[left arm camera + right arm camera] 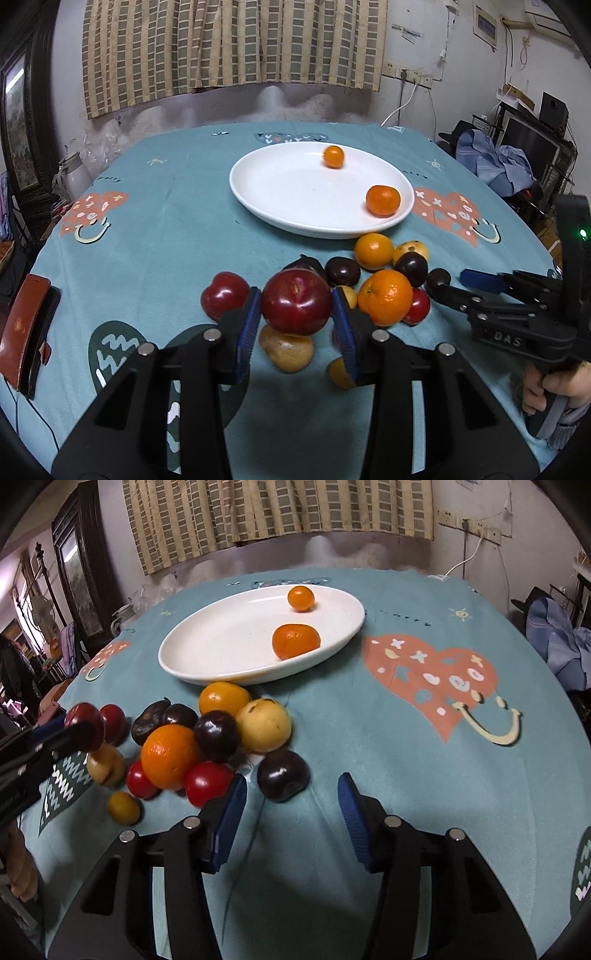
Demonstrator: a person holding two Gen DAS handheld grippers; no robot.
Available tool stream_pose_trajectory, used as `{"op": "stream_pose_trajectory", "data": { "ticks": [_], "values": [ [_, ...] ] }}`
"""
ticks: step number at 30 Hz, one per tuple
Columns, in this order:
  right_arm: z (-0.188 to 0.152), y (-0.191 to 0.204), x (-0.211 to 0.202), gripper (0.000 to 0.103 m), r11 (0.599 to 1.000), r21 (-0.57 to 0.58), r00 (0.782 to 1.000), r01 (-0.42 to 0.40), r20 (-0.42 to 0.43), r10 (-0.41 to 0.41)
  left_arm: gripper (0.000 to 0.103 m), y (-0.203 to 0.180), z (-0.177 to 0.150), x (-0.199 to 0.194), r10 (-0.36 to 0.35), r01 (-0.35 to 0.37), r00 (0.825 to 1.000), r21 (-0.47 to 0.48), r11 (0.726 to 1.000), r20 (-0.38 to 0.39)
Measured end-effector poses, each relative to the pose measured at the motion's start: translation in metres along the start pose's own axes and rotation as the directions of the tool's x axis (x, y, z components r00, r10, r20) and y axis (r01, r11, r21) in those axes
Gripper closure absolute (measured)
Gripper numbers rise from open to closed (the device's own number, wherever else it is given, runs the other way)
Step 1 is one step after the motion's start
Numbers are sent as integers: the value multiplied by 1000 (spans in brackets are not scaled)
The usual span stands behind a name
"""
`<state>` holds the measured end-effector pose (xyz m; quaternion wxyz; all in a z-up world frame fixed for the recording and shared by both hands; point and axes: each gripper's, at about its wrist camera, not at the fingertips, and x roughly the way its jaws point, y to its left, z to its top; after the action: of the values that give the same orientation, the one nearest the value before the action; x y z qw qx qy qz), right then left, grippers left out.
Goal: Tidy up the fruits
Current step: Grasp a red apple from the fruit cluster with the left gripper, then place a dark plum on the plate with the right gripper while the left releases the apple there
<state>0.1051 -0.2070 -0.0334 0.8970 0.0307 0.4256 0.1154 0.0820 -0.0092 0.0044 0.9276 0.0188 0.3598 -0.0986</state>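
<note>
My left gripper [296, 314] is shut on a dark red apple [296, 306] and holds it above the fruit pile; in the right wrist view the apple [85, 723] shows at the left. A white oval plate [295, 206] beyond the pile holds a small orange [333, 156] and a mandarin [383, 200]. The pile has a large orange [170, 756], dark plums [216, 734], a yellow fruit [263, 724] and red fruits [207, 782]. My right gripper [291, 812] is open and empty, low over the cloth, with a dark plum [282, 774] just ahead of its left finger.
The table has a teal cloth [406, 775] with heart prints. A red-brown case [26, 332] lies at the table's left edge. A yellow-brown pear [286, 349] and a small yellow fruit [340, 373] lie under my left gripper. Clutter and a monitor stand off the right side.
</note>
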Motion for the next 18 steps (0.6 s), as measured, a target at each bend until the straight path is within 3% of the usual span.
{"op": "stream_pose_trajectory", "data": {
  "ticks": [3,5,7,13,18],
  "values": [
    [4,3,8,57,1000,-11,1000,2,-7,-2,63,0,0,1,-2,2,1000,0,1000,-3],
    [4,4,13,70,1000,-17,1000,0,-21,0,63,0,0,1,-1,1,1000,0,1000,-3],
    [3,4,13,72,1000,-19,1000,2,-16,-2,63,0,-1,2,-1,1,1000,0,1000,-10],
    [3,1,3,73,1000,-13,1000,-10,8,10,63,-1,-4,8,2,-2,1000,3,1000,-19],
    [13,-7,-35,73,1000,23,992,-8,123,5,63,3,2,5,2,-2,1000,-18,1000,-13]
  ]
}}
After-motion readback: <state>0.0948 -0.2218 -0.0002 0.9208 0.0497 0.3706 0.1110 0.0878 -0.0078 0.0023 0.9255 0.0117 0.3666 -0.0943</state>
